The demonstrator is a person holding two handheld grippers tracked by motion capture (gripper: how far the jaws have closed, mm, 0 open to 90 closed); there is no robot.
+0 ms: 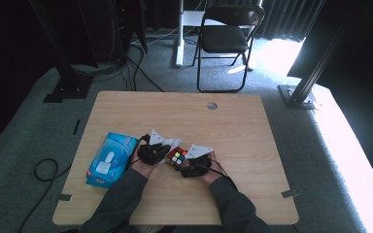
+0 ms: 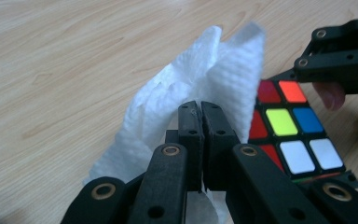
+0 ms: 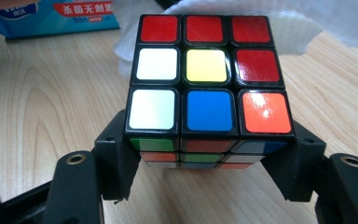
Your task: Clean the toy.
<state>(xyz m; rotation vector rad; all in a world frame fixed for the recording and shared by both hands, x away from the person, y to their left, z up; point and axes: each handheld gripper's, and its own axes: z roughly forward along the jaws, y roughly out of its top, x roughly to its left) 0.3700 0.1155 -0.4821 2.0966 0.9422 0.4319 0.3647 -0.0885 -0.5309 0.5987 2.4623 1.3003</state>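
A blue wipes packet (image 1: 108,159) is lying flat at the left of the desk (image 1: 233,121), its long axis running roughly from 7 o'clock to 1 o'clock in the high view, its white flap facing up. Just to its right, the left gripper (image 2: 200,109) is pinching a white wipe (image 2: 182,102): in the left gripper view its two black jaws are sitting pressed together with the textured sheet caught between them, the sheet standing up crumpled beyond the tips and spreading toward 10 o'clock over the wood. The wipe is lying against the cube's far-left side, at about 11 o'clock of the cube in the high view. The puzzle cube (image 3: 209,74) is sitting near the middle of the desk's near half, between the two hands, with no long axis of its own; its top face is facing up, showing a red row farthest from the right gripper's camera, a yellow centre, and white, blue and orange squares nearest it. The right gripper (image 3: 209,161) is gripping the cube, its jaws spread about one cube-width apart and each pressing a lower side of the cube, one at 9 o'clock and one at 3 o'clock in the right gripper view. Beyond the desk, at 12 o'clock, a black folding chair (image 1: 226,36) is standing on the carpet.
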